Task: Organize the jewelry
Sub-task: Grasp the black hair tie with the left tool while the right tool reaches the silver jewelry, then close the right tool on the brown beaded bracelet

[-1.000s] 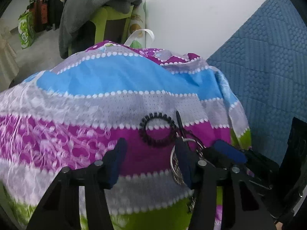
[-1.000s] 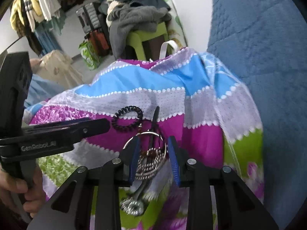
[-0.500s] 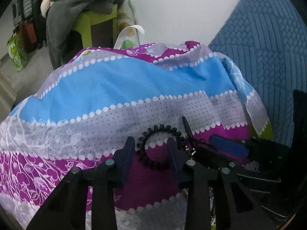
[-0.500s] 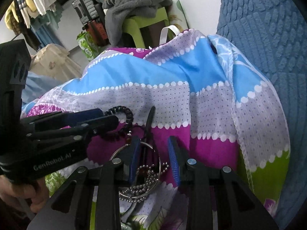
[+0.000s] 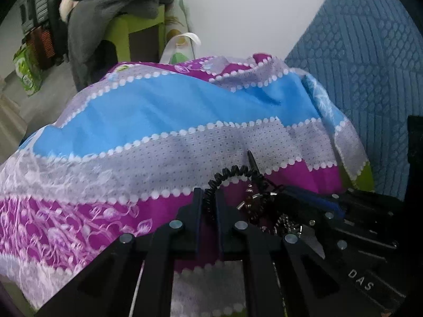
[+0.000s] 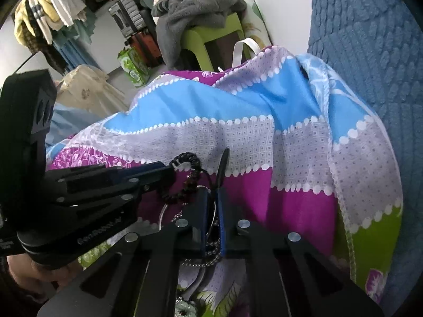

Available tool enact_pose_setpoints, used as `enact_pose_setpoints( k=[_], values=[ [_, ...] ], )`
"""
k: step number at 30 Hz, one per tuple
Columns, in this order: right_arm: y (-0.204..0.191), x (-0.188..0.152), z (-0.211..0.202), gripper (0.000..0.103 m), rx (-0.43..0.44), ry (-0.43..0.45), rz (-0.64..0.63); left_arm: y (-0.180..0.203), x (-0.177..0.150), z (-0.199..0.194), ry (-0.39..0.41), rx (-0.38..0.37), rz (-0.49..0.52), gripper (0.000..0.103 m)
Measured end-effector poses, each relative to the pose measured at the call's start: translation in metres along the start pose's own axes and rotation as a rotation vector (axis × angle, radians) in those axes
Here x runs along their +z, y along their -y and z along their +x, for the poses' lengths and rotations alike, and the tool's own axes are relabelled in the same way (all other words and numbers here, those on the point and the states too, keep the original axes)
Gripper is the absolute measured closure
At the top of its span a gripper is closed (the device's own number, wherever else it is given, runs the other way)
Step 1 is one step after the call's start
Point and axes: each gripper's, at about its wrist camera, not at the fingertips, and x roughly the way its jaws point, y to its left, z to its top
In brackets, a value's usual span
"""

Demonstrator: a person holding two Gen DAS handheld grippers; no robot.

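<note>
A coiled hair tie (image 5: 232, 177) lies on the bedsheet (image 5: 164, 121). Just right of it lie a bead bracelet (image 5: 251, 203) and a chain (image 6: 201, 262). Far behind the sheet stands a stool (image 5: 132, 31) with a towel (image 5: 111, 2) on it.

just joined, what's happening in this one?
A person is sorting a tangle of jewelry on a striped cloth. The left hand-held gripper is closing on a black coiled hair tie, with the coil between its pads. The right hand-held gripper is shut on a thin metal ring in the pile of chains and beads.
</note>
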Motion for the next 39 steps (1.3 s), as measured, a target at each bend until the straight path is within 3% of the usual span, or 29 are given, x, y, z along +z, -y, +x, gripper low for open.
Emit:
enact_pose_setpoints(
  k=[18, 27, 36, 39],
  values=[
    [-0.037, -0.035, -0.049, 0.099, 0.061, 0.058, 0.01, -0.025, -0.055, -0.097, 0.062, 0.05, -0.116, 0.096],
    [-0.068, -0.067, -0.057, 0.099, 0.125, -0.005, 0.039, -0.04, -0.101, -0.145, 0.072, 0.07, -0.158, 0.096],
    [-0.072, -0.093, -0.051, 0.099, 0.097, -0.111, 0.129, -0.059, -0.139, -0.168, 0.061, 0.071, -0.208, 0.096],
    [-0.08, -0.091, -0.054, 0.097, 0.105, -0.074, 0.1, -0.063, -0.147, -0.172, 0.068, 0.074, -0.218, 0.096]
  ],
)
